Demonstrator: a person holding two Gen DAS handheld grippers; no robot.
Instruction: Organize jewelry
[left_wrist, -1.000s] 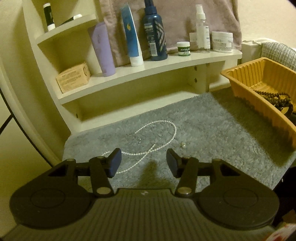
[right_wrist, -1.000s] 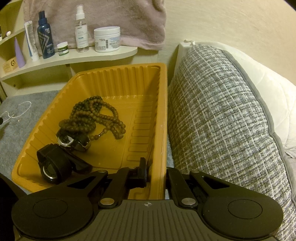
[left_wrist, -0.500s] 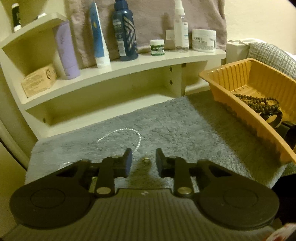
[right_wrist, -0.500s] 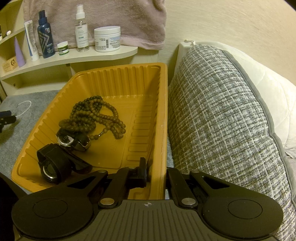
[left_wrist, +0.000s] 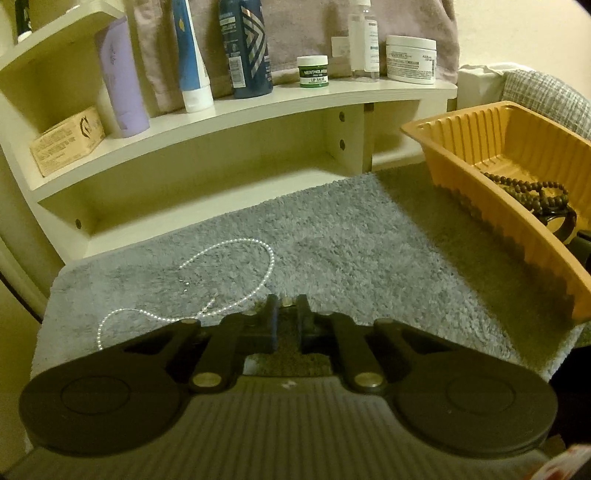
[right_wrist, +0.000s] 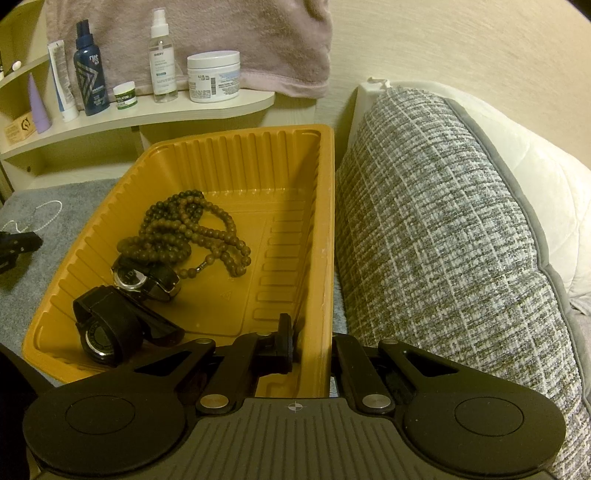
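Between the left gripper's (left_wrist: 286, 308) tips sits a small gold ring (left_wrist: 286, 302) on the grey mat (left_wrist: 369, 251); its jaws have just been closing and pinch it. Pearl necklace (left_wrist: 236, 277) lies just beside. Right gripper (right_wrist: 312, 341) clamps the orange tray's (right_wrist: 327, 229) wall.

A small gold-coloured ring (left_wrist: 286, 302) sits on the grey mat right between the tips of the left gripper (left_wrist: 286, 314), whose jaws have just been closing around it. A thin pearl necklace (left_wrist: 221, 280) lies loose in open loops just ahead and to the left of those tips. The orange ribbed tray (right_wrist: 325, 229) is clamped at its right wall by the right gripper (right_wrist: 312, 343). Inside it, ahead and left of that gripper, lie a heap of brown wooden beads (right_wrist: 184, 232), a silver-faced watch (right_wrist: 147, 280) and a black-strapped watch (right_wrist: 103, 325).
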